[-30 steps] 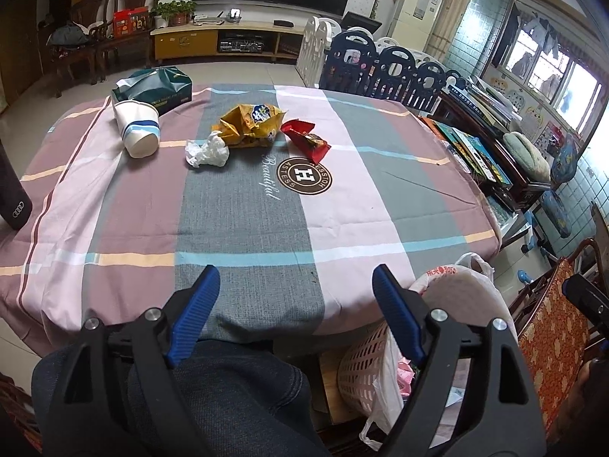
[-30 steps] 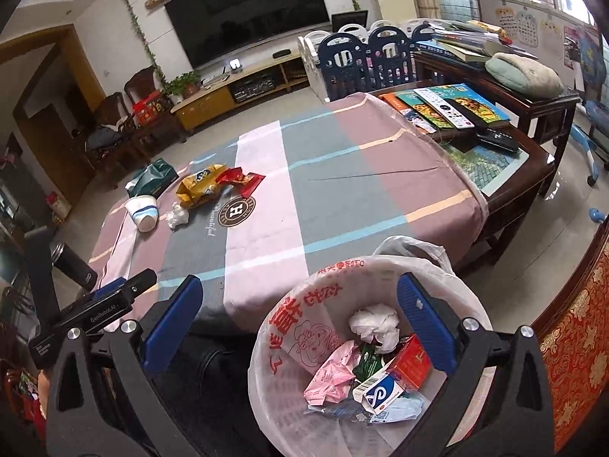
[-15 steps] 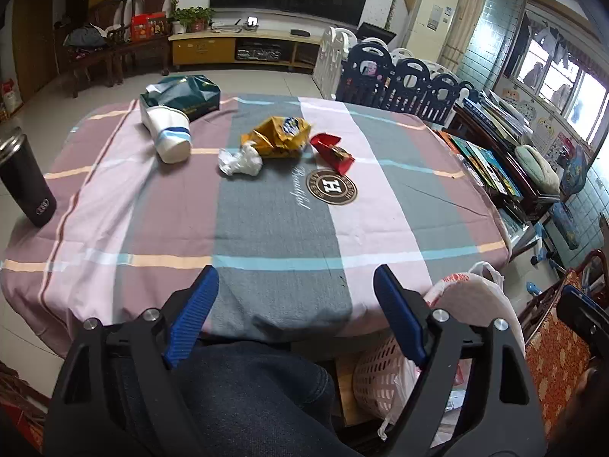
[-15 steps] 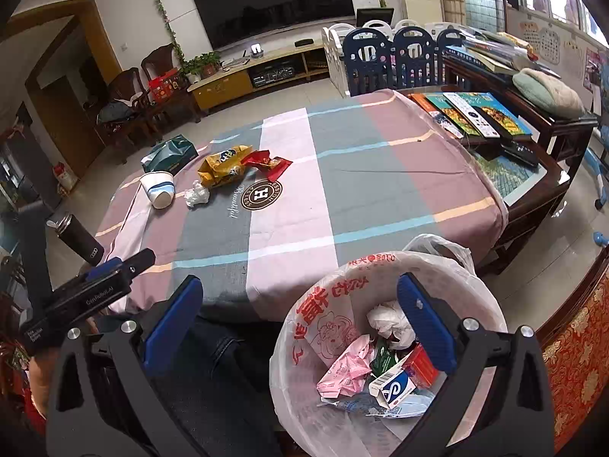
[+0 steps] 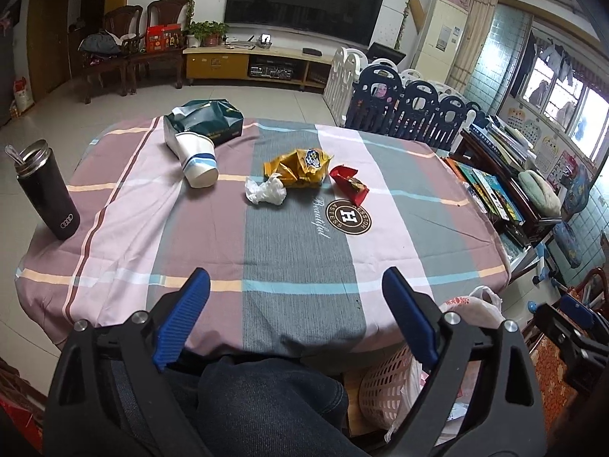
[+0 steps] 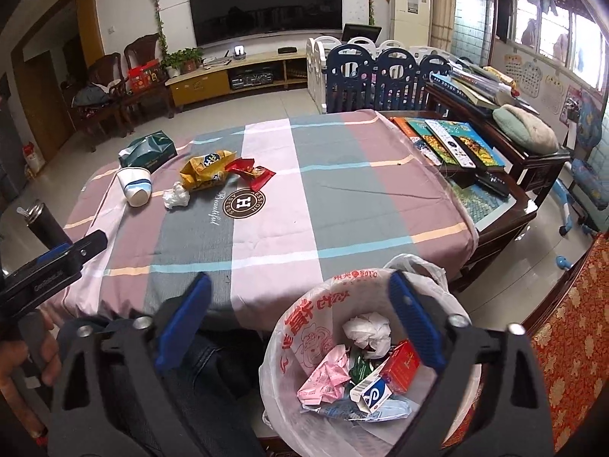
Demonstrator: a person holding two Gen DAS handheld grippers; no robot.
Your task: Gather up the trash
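We are hovering between pickups: left gripper point(image 5: 296, 306) just widening, right gripper point(image 6: 298, 306) just narrowing over the lined bin point(image 6: 304, 320), both empty, next reaching far for the crumpled tissue point(image 5: 265, 190).

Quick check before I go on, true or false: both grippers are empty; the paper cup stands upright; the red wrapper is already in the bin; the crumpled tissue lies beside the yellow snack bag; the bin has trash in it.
1. Both grippers are empty. True: left gripper and right gripper hold nothing.
2. The paper cup stands upright. False: it lies on its side.
3. The red wrapper is in the bin. False: it is on the tablecloth.
4. The crumpled tissue lies beside the yellow snack bag. True.
5. The bin holds trash. True.
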